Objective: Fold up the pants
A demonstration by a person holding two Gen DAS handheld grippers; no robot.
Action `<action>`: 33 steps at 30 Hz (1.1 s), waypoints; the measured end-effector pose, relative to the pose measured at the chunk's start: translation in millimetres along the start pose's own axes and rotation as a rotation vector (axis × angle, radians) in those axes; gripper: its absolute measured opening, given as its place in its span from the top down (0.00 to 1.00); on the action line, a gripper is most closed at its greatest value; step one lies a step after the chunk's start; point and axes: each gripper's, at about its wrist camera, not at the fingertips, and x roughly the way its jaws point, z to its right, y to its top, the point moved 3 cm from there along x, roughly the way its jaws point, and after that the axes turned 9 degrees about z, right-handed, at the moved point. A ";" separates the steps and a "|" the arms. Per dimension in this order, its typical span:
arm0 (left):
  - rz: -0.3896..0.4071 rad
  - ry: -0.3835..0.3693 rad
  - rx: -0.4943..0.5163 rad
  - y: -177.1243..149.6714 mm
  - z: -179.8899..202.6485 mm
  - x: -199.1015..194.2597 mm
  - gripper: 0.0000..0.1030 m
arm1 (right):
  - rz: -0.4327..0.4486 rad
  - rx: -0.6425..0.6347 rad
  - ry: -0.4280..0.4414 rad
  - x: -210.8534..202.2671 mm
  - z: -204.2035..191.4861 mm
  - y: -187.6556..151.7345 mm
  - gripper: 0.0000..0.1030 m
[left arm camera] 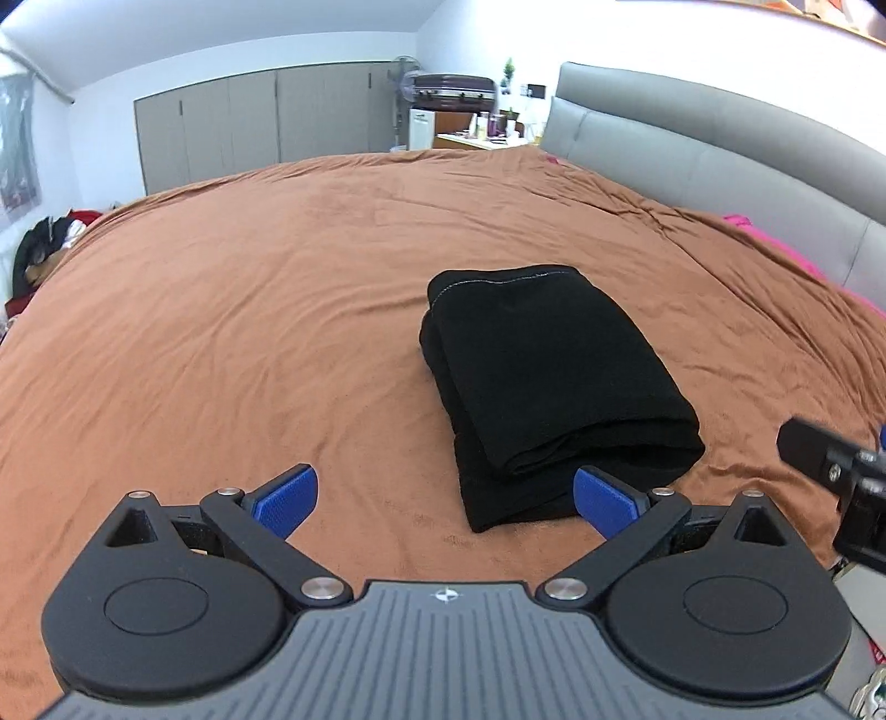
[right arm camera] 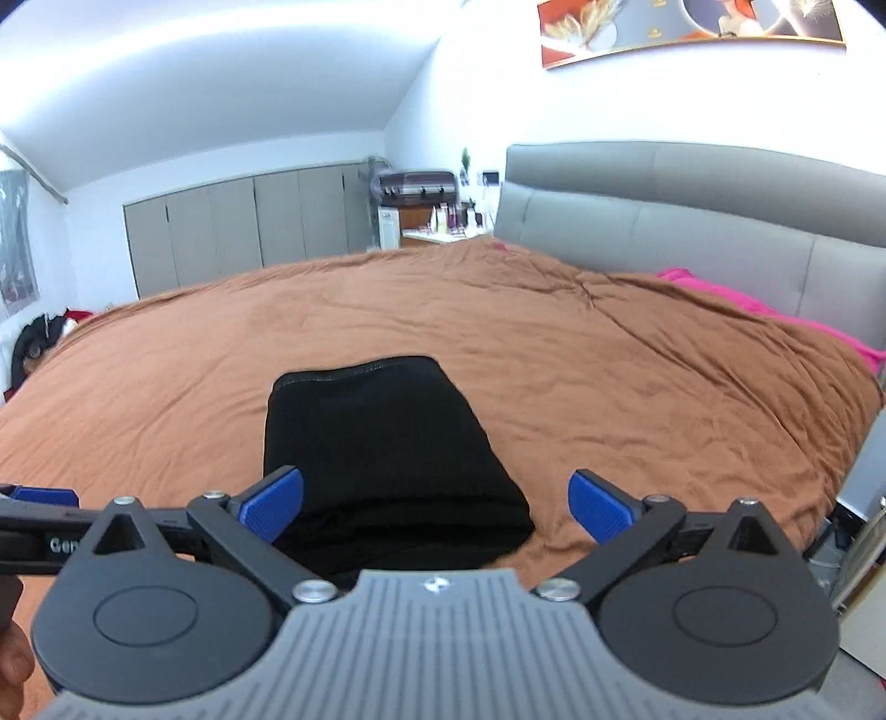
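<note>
1. On the brown bedspread [left arm camera: 277, 288], towards its near edge, lie the black pants [left arm camera: 548, 382], folded into a compact, thick rectangular bundle with several layers showing along its nearest edge.
2. The bundle's far end shows a seam of pale stitching running across it; the near end is a rounded fold.
3. The left gripper [left arm camera: 446, 498] hangs above the bedspread, tilted downward, with its jaws spread wide and nothing between them; its blue pads [left arm camera: 288, 501] touch no cloth.
4. In the left wrist view the near corner of the pants lies just beyond that gripper's right-hand pad, apart from it.
5. The right gripper [right arm camera: 437, 507] likewise stands wide open and empty, held above the near end of the pants [right arm camera: 382, 454], which sit lower in the frame between and behind its fingers.
6. Part of the right gripper's black body [left arm camera: 841, 471] shows at the right edge of the left wrist view, and part of the left gripper [right arm camera: 39, 520] shows at the left edge of the right wrist view.
7. A grey padded headboard [left arm camera: 720, 155] runs along the right side of the bed, with a strip of pink fabric [right arm camera: 747, 304] at its foot.
8. Beyond the bed stand grey wardrobe doors [left arm camera: 249, 122], a suitcase [left arm camera: 451, 88] on a white cabinet, and a dresser top with bottles.
9. A framed picture [right arm camera: 692, 27] hangs on the wall above the headboard.
</note>
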 end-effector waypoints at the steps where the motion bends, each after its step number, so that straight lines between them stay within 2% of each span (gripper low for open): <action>1: 0.009 0.003 0.005 -0.7 1.1 -1.6 0.00 | -0.012 0.004 0.000 -3.1 0.0 1.4 0.05; 7: 0.019 0.077 0.085 -3.6 11.4 -7.8 0.00 | -0.018 -0.011 -0.044 -18.4 -2.5 0.6 0.05; 14: 0.021 0.009 0.068 -2.2 18.6 -11.2 0.00 | -0.069 0.010 -0.041 -22.8 -5.1 -3.5 0.05; 33: 0.007 0.008 0.056 -1.0 20.6 -6.5 0.00 | -0.081 0.028 -0.045 -22.3 -6.0 -0.9 0.05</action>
